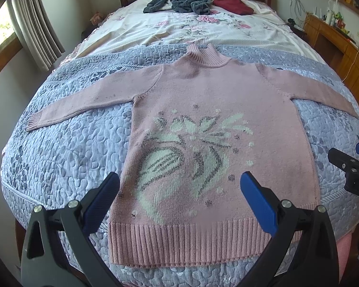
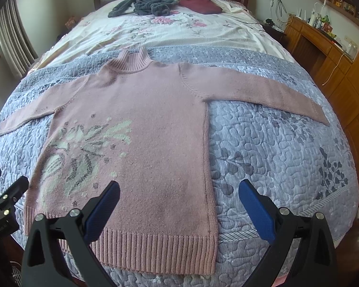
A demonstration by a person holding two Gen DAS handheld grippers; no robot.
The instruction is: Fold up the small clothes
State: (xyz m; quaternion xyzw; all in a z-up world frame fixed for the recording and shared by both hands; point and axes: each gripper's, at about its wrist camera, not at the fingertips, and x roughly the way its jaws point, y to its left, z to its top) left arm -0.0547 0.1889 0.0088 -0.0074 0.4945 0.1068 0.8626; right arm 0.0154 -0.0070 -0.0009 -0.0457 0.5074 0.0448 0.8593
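Observation:
A pink knitted sweater [image 1: 203,91] [image 2: 155,110] with a white and grey flower pattern lies flat on the bed, front up, collar away from me, both sleeves spread out sideways. My left gripper [image 1: 179,191] hovers open above the lower part of the sweater, its blue pads either side of the pattern, nothing between them. My right gripper [image 2: 179,198] is open too, held over the sweater's right side seam near the ribbed hem. The right gripper [image 1: 351,167] also shows at the right edge of the left wrist view, and the left gripper [image 2: 2,198] at the left edge of the right wrist view.
The sweater rests on a grey-blue quilted bedspread [image 1: 59,148] [image 2: 275,148] over a floral sheet [image 1: 179,31]. A dark grey garment [image 1: 179,0] and a dark red folded cloth [image 1: 234,4] lie near the headboard. A wooden dresser [image 2: 323,47] stands right, curtains [image 1: 36,24] left.

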